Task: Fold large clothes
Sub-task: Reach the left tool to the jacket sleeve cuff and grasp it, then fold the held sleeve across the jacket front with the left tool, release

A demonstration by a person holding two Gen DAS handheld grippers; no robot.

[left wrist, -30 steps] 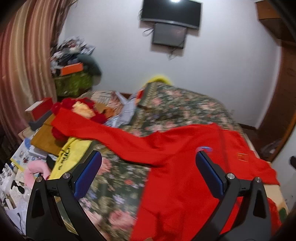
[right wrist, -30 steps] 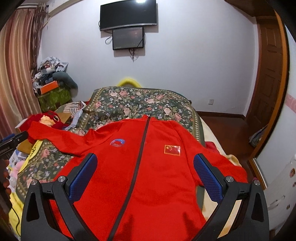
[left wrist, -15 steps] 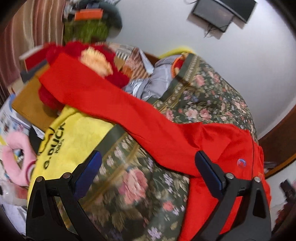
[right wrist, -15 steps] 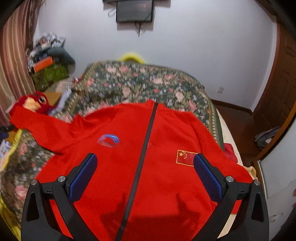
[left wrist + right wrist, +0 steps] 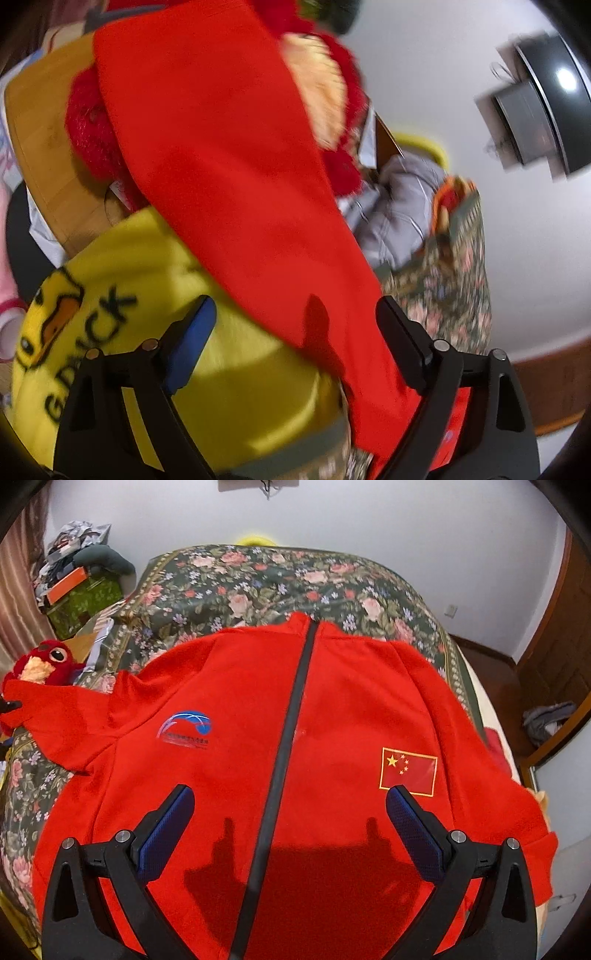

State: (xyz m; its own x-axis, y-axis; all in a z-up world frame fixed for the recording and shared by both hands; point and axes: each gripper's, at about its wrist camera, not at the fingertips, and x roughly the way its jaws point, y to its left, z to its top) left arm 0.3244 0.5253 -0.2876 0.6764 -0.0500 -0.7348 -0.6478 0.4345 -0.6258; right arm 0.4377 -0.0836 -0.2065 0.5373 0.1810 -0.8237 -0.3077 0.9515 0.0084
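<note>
Folding has not visibly begun: the jacket lies spread face up on the bed, zip closed down the middle, flag patch and round logo both showing, no part turned over on itself. Its one sleeve stretches off to the side, over the bed's edge, and lies across a yellow blanket and a red plush toy; the other sleeve runs down the far side of the bed and is only partly in view. The left gripper has its jaws wide apart and grips nothing, poised over that outstretched sleeve, one finger above the blanket and the other above the red cloth, though blur hides whether either touches. The right gripper is likewise wide open and empty, hovering above the jacket's lower front, straddling the zip. By my reading every fold is still to do, likely starting with bringing the sleeve in across the chest.
</note>
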